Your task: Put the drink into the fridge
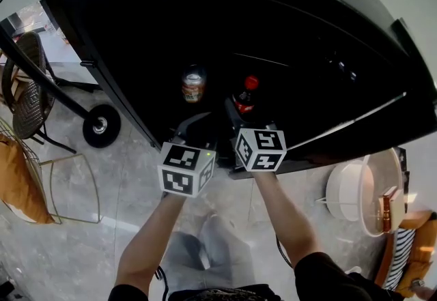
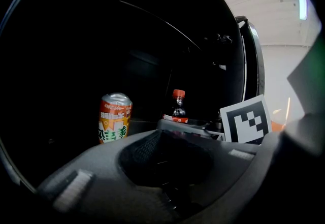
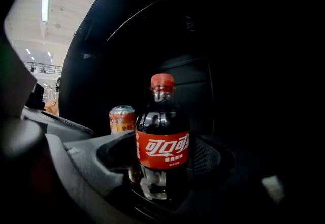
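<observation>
cola bottle [image 3: 162,147] sits inside the fridge [image 1: 307,33], low in the dark compartment, right of centre in the head view. It's upright with its long axis vertical, red cap on top, red label square to the right gripper's camera. The base is hidden behind the gripper body, so can't tell what it rests on

right gripper [image 3: 165,167]: jaws spread wide with the bottle standing in the cup between them. There's a gap on both sides and the mesh pad shows clear to the right of the bottle, so nothing is clamped

orange can [image 1: 194,84] is also upright on the same level, left of the bottle with a clear gap in the head view. In the right gripper view it sits behind and left of the bottle, edges nearly meeting in the picture

left gripper [image 2: 167,141]: jaws wide apart, nothing between them, held just outside the fridge mouth with the can ahead and left of it. The right gripper's marker cube [image 2: 246,119] is close on its right side

fridge interior is black and mostly unreadable, apart from a thin shelf edge [image 1: 355,122] running off to the right

outside on the grey floor: a small wheel [image 1: 101,125] at left with a wicker chair [image 1: 31,88] beyond it
</observation>
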Motion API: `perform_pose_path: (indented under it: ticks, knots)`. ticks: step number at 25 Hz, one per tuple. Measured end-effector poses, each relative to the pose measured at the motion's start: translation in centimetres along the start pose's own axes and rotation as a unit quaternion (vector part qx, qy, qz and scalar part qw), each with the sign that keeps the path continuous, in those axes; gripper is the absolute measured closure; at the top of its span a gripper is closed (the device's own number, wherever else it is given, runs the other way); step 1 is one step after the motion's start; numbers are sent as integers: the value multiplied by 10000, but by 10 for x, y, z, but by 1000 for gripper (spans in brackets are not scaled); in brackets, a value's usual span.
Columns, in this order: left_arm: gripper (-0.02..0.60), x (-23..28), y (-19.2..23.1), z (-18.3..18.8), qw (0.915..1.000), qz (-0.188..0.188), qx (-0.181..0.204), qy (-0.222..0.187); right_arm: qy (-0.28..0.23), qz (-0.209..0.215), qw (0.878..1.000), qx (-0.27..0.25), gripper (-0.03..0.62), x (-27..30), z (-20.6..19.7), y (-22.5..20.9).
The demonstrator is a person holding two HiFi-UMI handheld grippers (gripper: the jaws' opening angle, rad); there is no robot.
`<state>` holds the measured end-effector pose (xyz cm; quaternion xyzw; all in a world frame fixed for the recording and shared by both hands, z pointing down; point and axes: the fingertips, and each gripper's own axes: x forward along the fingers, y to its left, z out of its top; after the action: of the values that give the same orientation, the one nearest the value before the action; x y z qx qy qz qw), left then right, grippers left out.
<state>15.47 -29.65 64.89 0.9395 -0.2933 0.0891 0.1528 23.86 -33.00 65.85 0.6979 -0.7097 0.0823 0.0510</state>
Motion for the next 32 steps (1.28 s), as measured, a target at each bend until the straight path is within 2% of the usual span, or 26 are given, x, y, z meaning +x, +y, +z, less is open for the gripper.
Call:
perform_pose_path:
  ticks: [11, 20, 32]
  knots:
    - [577, -1, 2, -8, 9999, 72, -12, 90, -246, 54, 9996, -138, 286, -3, -3, 1]
    - [577, -3, -7, -8, 9999, 42, 0, 125, 50, 106, 9999, 6, 278, -5, -5, 1]
    - [577, -27, -24, 9, 9995, 85, -158, 258, 177, -170, 9997, 80, 276, -46, 11, 8]
